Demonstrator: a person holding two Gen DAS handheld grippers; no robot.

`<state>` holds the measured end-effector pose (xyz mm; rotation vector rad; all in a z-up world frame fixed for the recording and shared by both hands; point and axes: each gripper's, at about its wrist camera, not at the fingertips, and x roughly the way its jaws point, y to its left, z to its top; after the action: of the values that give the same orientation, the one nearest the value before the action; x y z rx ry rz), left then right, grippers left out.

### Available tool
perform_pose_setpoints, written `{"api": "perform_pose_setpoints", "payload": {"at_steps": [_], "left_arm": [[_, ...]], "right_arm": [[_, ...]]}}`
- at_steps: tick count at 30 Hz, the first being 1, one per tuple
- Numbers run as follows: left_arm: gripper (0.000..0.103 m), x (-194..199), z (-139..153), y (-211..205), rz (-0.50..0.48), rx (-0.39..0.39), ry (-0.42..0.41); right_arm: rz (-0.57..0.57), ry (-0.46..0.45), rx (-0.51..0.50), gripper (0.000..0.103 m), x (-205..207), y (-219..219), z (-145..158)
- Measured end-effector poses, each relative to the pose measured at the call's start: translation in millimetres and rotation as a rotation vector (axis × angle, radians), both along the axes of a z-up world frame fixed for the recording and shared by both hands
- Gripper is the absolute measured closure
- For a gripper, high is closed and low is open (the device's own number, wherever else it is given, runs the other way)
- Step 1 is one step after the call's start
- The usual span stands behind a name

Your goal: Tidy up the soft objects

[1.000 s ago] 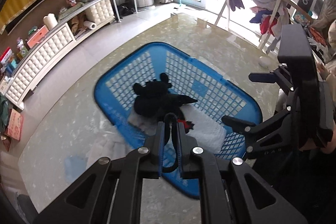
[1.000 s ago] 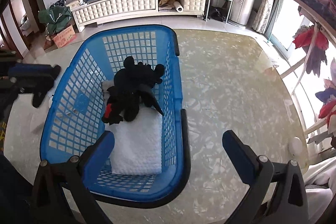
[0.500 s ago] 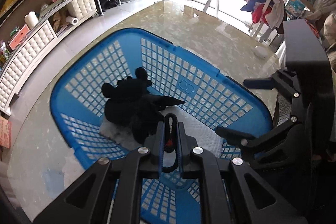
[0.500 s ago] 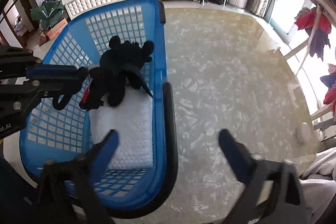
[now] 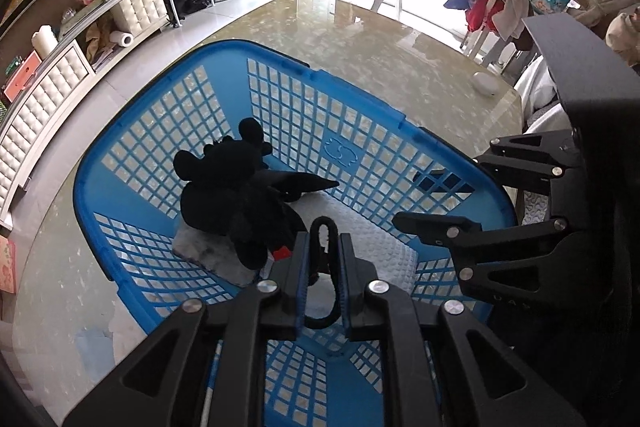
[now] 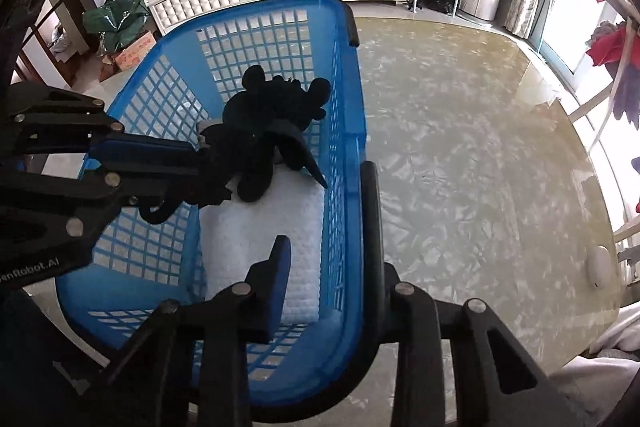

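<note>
Left claw [image 5: 323, 241]: clenched on a thin black loop [image 5: 322, 223], pinched between the blue pads with the upper bend poking out past the tips. Could not tell for certain whether the loop belonged to the plush [image 5: 232, 203], though it ran off toward it. Pointed steeply down into the basket [image 5: 240, 45], over the near end.

Just ahead and left of that claw lay the black plush, sprawled on a white cloth [image 5: 372, 239] on the basket floor, one pointed limb reaching toward the far wall. A scrap of red showed at the plush's edge, right beside the left finger.

Right claw [image 6: 326, 203]: had just been closing its jaws astride the basket's long side wall. Inner blue pad stood inside the basket over the cloth, a strip of cloth showing between pad and wall; outer finger lay along the outside of the rim. Not clamped on the wall, so released.

Basket rested on the glossy beige worktop [image 6: 460, 147], which stretched off to the right of the right claw.
</note>
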<state>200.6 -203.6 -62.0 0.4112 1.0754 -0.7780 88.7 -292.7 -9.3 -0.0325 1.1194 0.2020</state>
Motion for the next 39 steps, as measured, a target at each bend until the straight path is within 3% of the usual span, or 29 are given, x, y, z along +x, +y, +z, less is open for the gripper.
{"api": "perform_pose_setpoints", "payload": {"at_steps": [13,16,18,20,23,27,29,39], "left_arm": [[0.091,6,-11,-6,-0.017,0.006,0.031],[0.073,7,-14,-6,-0.008,-0.004,0.034],[0.069,7,-14,-5,-0.008,-0.001,0.035],[0.057,5,-14,-3,-0.006,0.010,0.026],[0.047,2,-11,2,-0.003,0.020,0.016],[0.035,-2,-2,12,0.018,0.012,-0.007],[0.018,-5,4,18,0.038,0.017,-0.035],[0.013,-22,34,52,0.131,0.016,-0.119]], "right_arm": [[0.041,0.002,0.019,0.074,2,5,-1],[0.041,0.001,0.014,0.074,2,5,-1],[0.033,-0.010,-0.004,0.073,1,5,0],[0.024,-0.024,-0.003,0.063,0,4,4],[0.015,-0.047,-0.001,0.051,-1,3,9],[0.017,-0.057,-0.016,0.044,0,7,11],[0.022,-0.068,-0.021,0.036,-1,10,14],[0.018,-0.102,-0.032,0.020,0,18,25]]}}
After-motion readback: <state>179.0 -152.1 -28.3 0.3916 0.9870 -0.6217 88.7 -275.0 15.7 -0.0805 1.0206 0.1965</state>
